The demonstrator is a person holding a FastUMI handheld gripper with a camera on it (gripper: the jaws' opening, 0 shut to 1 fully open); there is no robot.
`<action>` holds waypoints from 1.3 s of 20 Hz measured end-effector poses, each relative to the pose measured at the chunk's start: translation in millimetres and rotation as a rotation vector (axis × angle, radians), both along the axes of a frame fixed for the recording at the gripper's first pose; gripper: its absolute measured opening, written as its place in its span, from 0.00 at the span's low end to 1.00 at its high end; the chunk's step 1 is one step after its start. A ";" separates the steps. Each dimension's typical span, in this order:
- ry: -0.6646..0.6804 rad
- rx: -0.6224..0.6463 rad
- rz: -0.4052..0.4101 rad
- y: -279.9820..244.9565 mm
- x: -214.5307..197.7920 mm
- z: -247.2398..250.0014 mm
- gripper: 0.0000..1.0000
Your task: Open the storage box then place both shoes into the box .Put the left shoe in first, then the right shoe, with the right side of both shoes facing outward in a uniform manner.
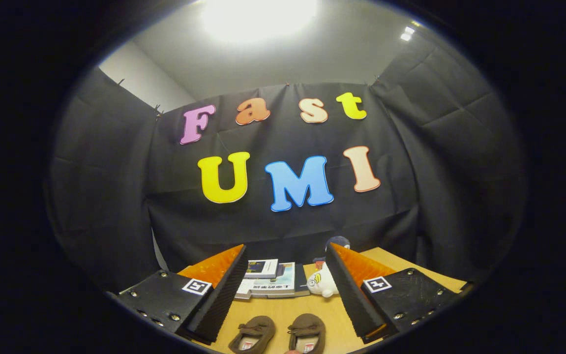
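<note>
The gripper (285, 290) hung above a wooden table (283, 307), its two fingers spread wide apart and holding nothing. Between the fingers, low and close in, lay a pair of small brown shoes (278, 335) side by side on the table, toes pointing away toward the wall. Each was a soft, suede-like slip-on with a strap or bow across the top and a pale lining showing at the opening; the left shoe (253, 333) sat a little apart from the right shoe (307, 332). Beyond them, near the table's far edge, lay a stack of books (270, 280), and just beside it a white plush toy (322, 282) leaned near the right finger.
</note>
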State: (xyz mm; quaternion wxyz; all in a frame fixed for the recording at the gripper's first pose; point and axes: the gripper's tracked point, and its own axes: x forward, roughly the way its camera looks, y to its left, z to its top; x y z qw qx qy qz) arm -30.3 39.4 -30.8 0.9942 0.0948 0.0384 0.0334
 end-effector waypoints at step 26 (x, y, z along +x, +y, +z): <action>0.618 0.803 0.391 185.6 -53.1 -150.0 0.97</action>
